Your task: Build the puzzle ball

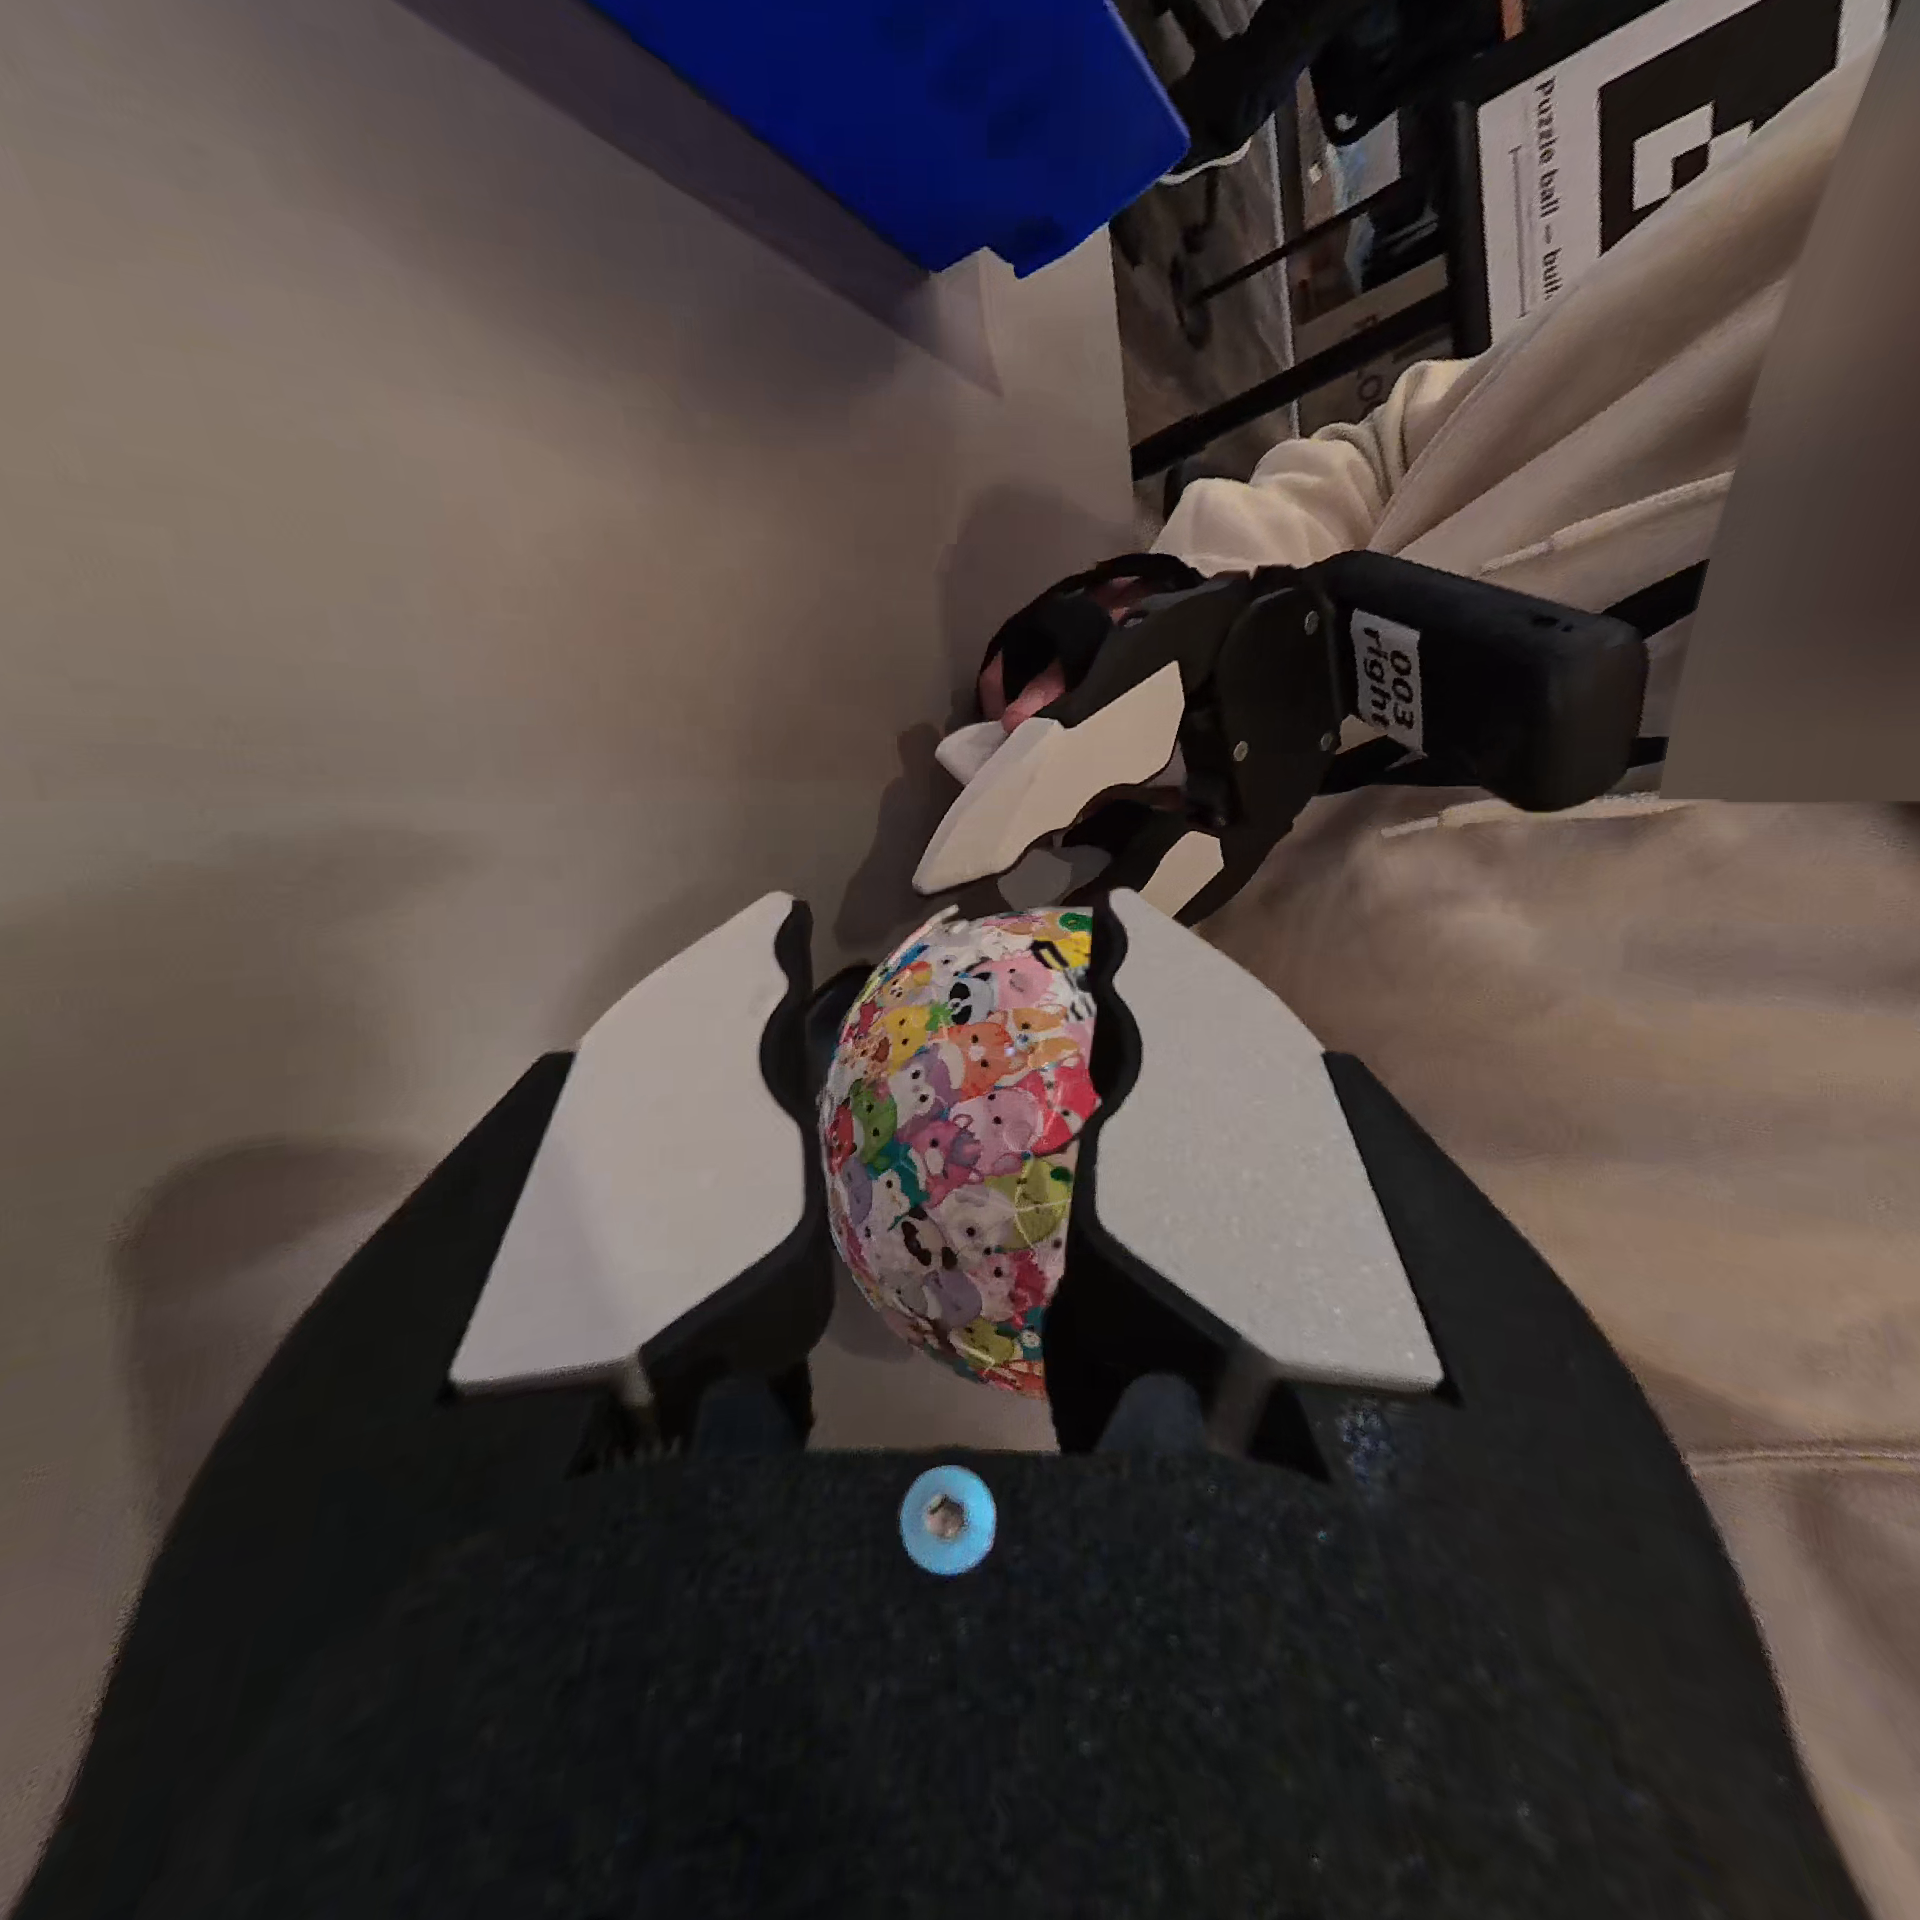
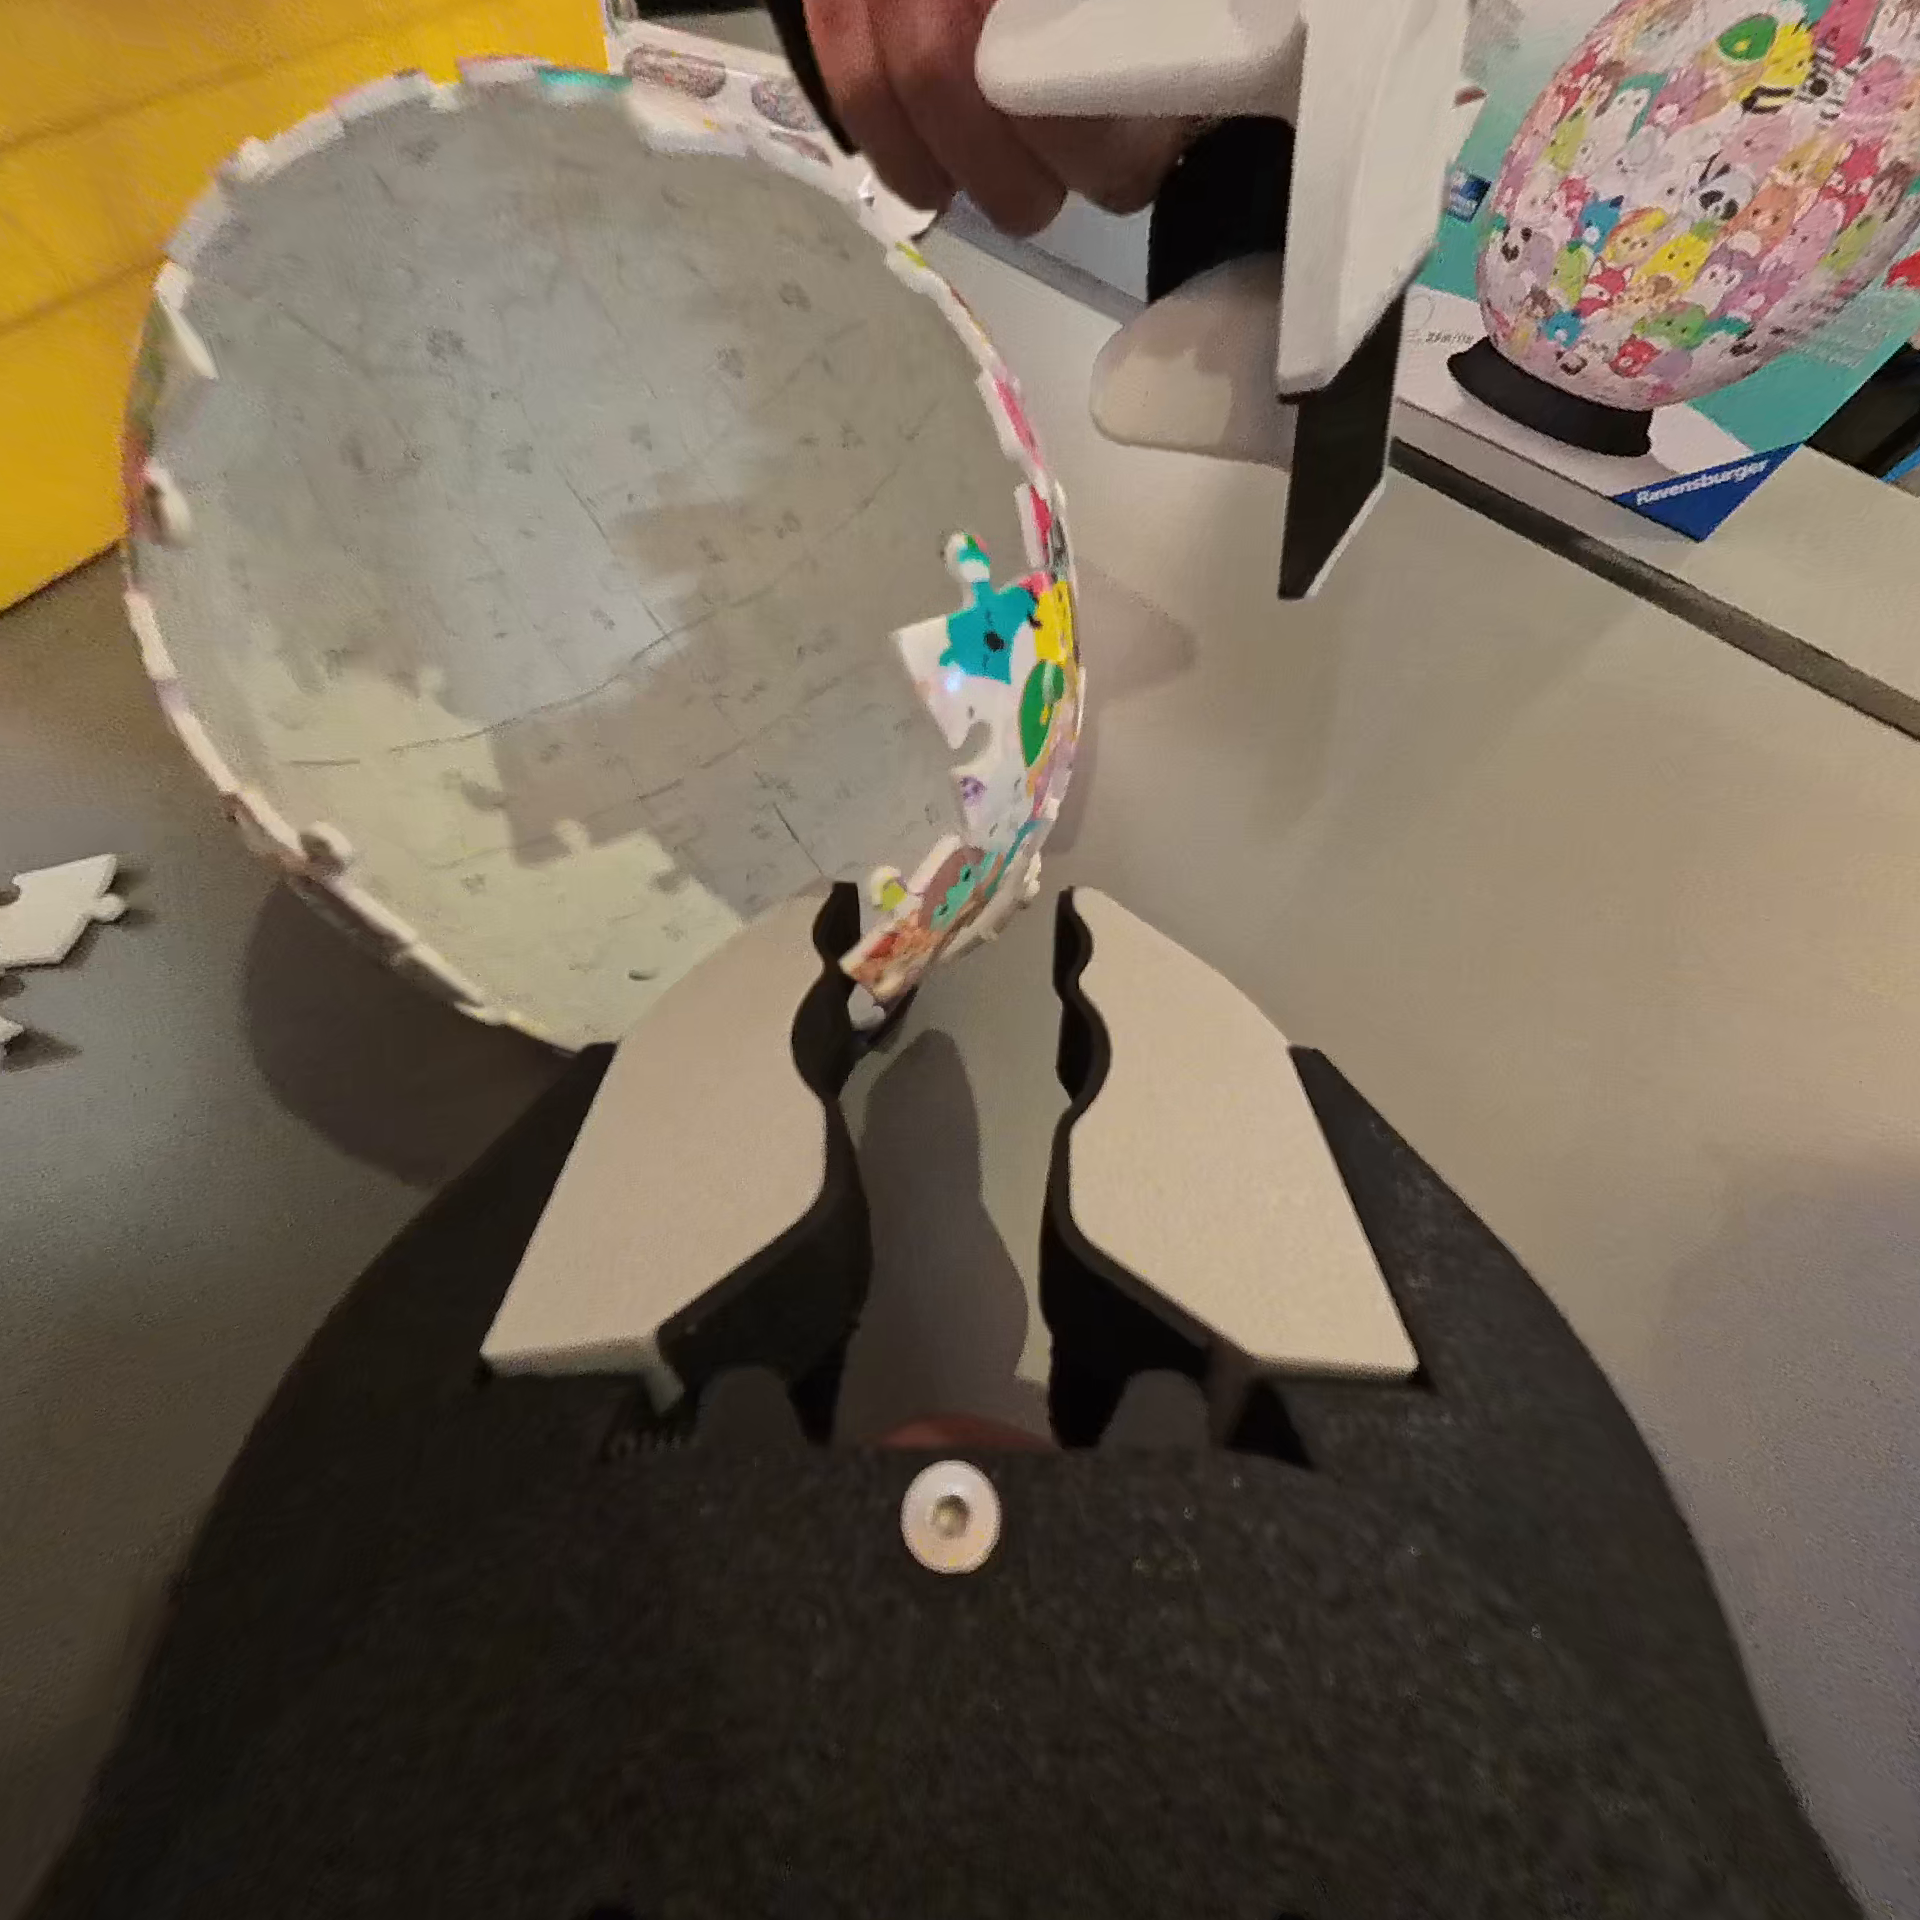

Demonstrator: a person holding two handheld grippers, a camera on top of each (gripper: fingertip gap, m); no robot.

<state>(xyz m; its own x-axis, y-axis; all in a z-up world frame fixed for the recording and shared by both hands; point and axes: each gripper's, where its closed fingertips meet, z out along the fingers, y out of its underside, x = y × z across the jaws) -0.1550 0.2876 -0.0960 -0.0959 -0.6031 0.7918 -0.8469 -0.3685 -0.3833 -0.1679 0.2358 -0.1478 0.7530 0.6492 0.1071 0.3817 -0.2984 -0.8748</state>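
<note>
- Left wrist view: left tool (image 1: 951,1049) clamps the half-built puzzle ball (image 1: 956,1143) above the counter (image 1: 416,727).
- Right tool (image 2: 956,971), jaws narrowly apart, presents a loose piece (image 2: 914,935) at the ball's rim; whether gripped, cannot tell.
- Next move probably requires tab alignment, then pressing.

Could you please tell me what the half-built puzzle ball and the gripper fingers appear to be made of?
Puzzle ball: probably rigid plastic; the thin curved shell holds its shape, matte grey-white inside, glossy printed colour outside.
Gripper fingers: pale matte plates with a grainy surface, backed by black wavy pads, possibly rubber or foam.
</note>
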